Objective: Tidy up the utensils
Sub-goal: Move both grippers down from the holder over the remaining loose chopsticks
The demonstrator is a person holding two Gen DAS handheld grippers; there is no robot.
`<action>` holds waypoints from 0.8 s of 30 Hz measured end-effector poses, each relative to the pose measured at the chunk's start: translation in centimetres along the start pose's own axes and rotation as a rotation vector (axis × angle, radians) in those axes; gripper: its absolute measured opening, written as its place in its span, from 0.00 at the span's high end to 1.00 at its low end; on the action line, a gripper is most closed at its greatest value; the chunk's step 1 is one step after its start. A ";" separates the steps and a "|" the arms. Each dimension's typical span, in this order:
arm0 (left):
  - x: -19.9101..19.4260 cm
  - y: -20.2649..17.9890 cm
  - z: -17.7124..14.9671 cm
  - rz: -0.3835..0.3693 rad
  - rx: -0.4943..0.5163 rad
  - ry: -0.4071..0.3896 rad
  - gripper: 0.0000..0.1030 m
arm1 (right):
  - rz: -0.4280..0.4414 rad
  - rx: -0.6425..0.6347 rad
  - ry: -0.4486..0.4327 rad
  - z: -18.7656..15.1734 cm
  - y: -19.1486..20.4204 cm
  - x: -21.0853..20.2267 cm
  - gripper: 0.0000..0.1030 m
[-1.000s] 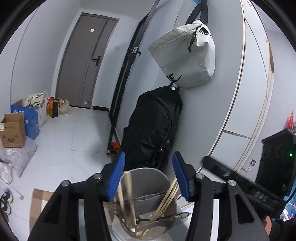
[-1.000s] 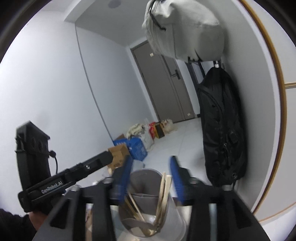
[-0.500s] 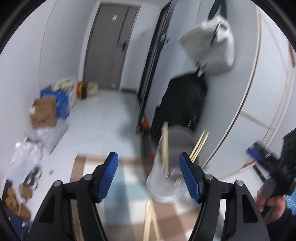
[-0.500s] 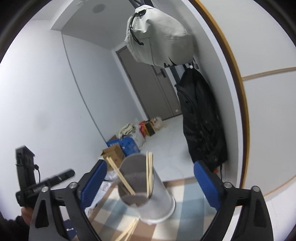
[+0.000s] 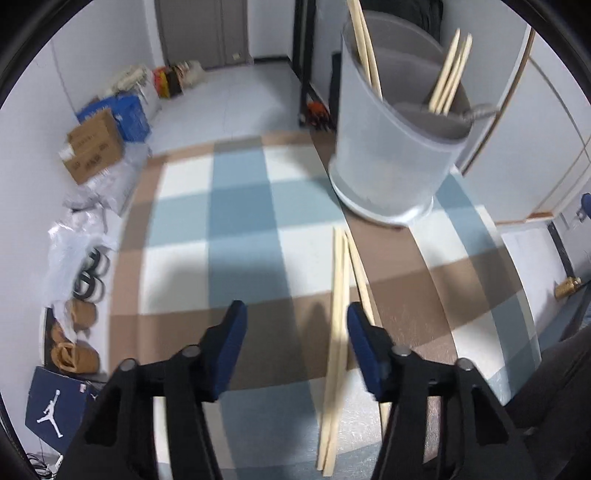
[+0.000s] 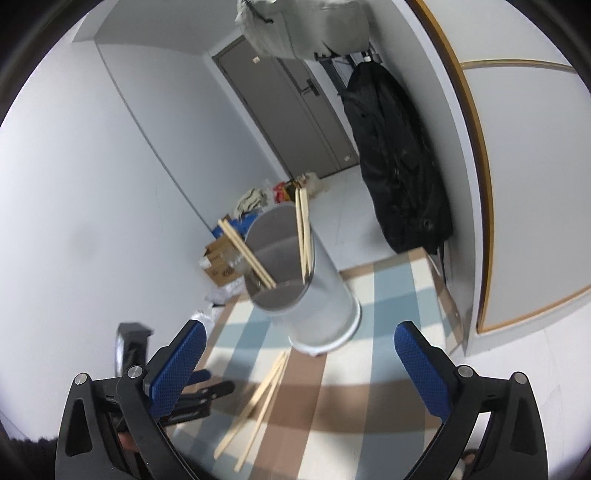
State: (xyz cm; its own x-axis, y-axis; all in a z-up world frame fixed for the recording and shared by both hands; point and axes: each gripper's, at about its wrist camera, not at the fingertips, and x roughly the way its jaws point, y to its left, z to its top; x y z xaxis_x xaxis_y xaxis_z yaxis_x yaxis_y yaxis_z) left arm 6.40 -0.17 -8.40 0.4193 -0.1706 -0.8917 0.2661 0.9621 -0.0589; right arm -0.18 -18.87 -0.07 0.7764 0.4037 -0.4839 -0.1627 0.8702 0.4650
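Note:
A grey utensil holder (image 5: 397,122) stands on a checked tablecloth (image 5: 236,206), with wooden chopsticks (image 5: 448,74) standing in it. It also shows in the right wrist view (image 6: 306,291). A loose pair of wooden chopsticks (image 5: 338,325) lies on the cloth in front of it, seen too in the right wrist view (image 6: 258,402). My left gripper (image 5: 295,325) is open and empty, low over the cloth, with its right finger beside the loose chopsticks. My right gripper (image 6: 299,358) is open wide and empty, behind the holder and the chopsticks.
A black backpack (image 6: 399,166) and a grey bag (image 6: 306,26) hang on the wall behind the table. Cardboard boxes (image 5: 94,147), bags and shoes lie on the floor at the left. The table edge runs along the left and far side.
Both grippers have pulled back from the holder and opened wider. The left gripper has tilted down toward the cloth, so the loose chopsticks now lie by its right finger.

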 end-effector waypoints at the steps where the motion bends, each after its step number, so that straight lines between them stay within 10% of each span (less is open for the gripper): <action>1: 0.3 0.1 -0.1 -0.003 -0.004 0.013 0.63 | -0.005 -0.007 0.006 -0.1 0.1 0.0 0.00; 24: 2.2 0.2 1.3 -0.067 -0.041 0.085 0.74 | -0.008 -0.024 0.062 -1.6 0.5 0.1 0.00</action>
State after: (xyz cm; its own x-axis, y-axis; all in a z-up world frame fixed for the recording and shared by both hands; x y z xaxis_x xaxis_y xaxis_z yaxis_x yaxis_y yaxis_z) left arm 8.53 -0.62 -9.76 0.3266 -0.2180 -0.9197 0.2544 0.9574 -0.1366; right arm -1.12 -17.91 -1.06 0.7387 0.4130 -0.5327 -0.1720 0.8796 0.4435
